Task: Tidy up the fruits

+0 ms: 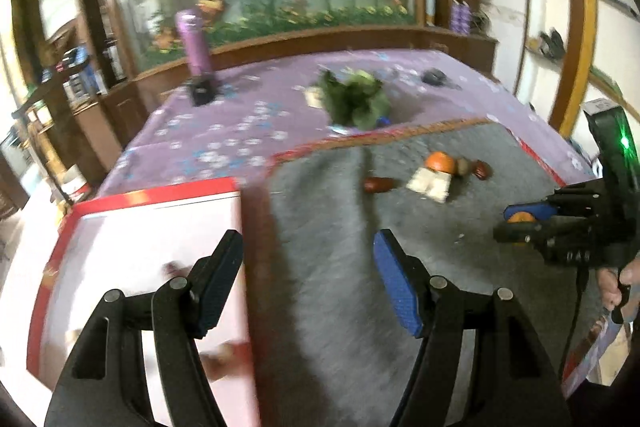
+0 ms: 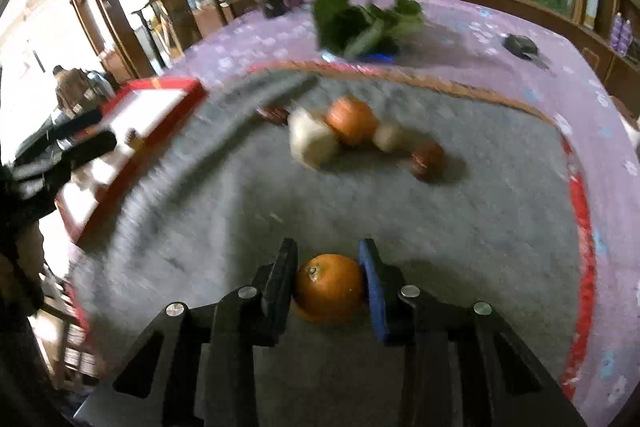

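left wrist view: left gripper [image 1: 308,277] has its fingers spread wide with nothing between them, hanging over the seam where the red-rimmed tray [image 1: 152,201] meets the grey mat [image 1: 460,227]. the tray's white floor is blurred; small items in it cannot be identified. right gripper [image 1: 520,223] enters from the right edge, its fingers pinching an orange [image 1: 522,217] above the mat. farther back on the mat lies a cluster: a second orange [image 1: 440,161], a pale block [image 1: 430,183] touching it, a brown oblong fruit [image 1: 378,183] to the left, and a dark red fruit [image 1: 482,169] to the right. beyond the mat, on the purple cloth [image 1: 224,131], lie leafy greens [image 1: 356,99] and a purple bottle [image 1: 194,43] stands upright.

right wrist view: right gripper [image 2: 328,283] is clamped on the orange [image 2: 330,287], pads touching both sides, held over the mat [image 2: 460,227]. the cluster sits ahead, blurred: second orange [image 2: 351,119], pale block [image 2: 312,141] touching it. the tray [image 2: 160,89] lies at left, with the left gripper [image 2: 90,147] over it. greens [image 2: 360,23] lie behind.
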Tool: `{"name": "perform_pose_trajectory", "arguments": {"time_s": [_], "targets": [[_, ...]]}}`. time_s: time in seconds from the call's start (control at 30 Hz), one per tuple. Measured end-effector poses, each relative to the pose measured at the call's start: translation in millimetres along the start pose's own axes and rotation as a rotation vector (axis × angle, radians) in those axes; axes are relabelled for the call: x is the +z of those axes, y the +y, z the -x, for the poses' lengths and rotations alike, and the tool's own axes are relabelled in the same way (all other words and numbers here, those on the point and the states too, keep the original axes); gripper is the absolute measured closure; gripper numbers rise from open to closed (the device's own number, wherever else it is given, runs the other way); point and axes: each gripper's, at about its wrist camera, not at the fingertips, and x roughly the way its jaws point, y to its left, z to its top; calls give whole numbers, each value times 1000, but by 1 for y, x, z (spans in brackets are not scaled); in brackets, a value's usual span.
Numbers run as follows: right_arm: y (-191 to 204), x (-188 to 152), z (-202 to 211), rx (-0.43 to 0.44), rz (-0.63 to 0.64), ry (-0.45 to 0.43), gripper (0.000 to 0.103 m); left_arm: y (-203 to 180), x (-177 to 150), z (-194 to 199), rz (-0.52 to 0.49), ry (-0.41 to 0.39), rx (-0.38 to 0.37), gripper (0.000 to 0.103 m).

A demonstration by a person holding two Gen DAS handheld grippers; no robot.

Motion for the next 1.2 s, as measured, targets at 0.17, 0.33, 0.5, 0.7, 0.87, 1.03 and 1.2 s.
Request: {"name": "perform_pose_trajectory", "arguments": {"time_s": [0.17,0.33,0.5,0.7,0.87,1.03,1.2], "targets": [[65,43,-7,172,67,-54,71,55,-18,42,86,-56,121,35],[155,83,-46,297,141,-64,71,103,-43,72,153,-76,260,35],[223,94,-81,365,202,-24,71,139,-67,79,228,-45,316,35],[269,84,-113,344,252,23,71,153,-81,76,260,-34,313,35],[279,72,-118,235,308,20,68,157,-87,74,278,-35,300,35],[284,66,-98,107,362,-57,68,155,-86,75,273,-38,296,35],[279,69,-66,44,376,-130,67,146,-79,79,251,-51,293,35]]}}
